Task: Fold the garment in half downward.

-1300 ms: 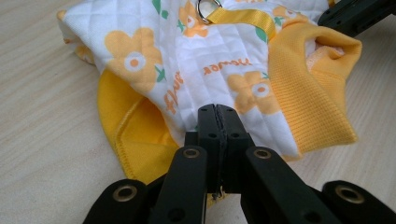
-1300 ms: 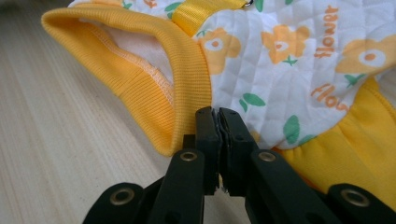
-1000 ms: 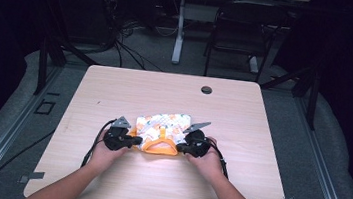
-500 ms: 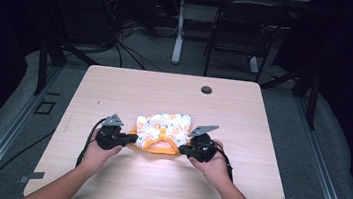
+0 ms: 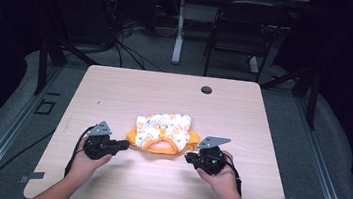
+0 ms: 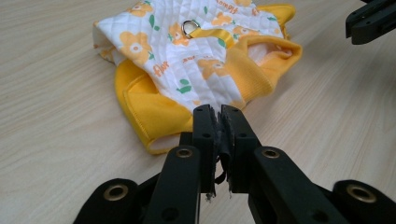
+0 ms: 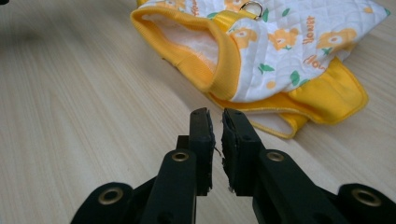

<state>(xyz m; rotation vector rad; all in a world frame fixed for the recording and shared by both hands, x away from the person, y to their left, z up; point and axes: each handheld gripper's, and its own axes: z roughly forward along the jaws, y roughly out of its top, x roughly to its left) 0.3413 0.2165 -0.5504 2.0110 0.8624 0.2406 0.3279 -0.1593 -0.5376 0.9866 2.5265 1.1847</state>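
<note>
Each hand carried a matte black gripper. The left gripper (image 5: 120,146) and the right gripper (image 5: 189,157), flanking the quilted garment (image 5: 162,131), each bore a grey three-cornered plate on top and trailed a black cable back past the wrist. Seen close, each had two flat black jaws on thick, angular arms, pinned with round brass-coloured rivets; the dark pads lining the jaws' inner faces looked worn and frayed, with loose threads. The person's forearms were bare, without sleeves.
</note>
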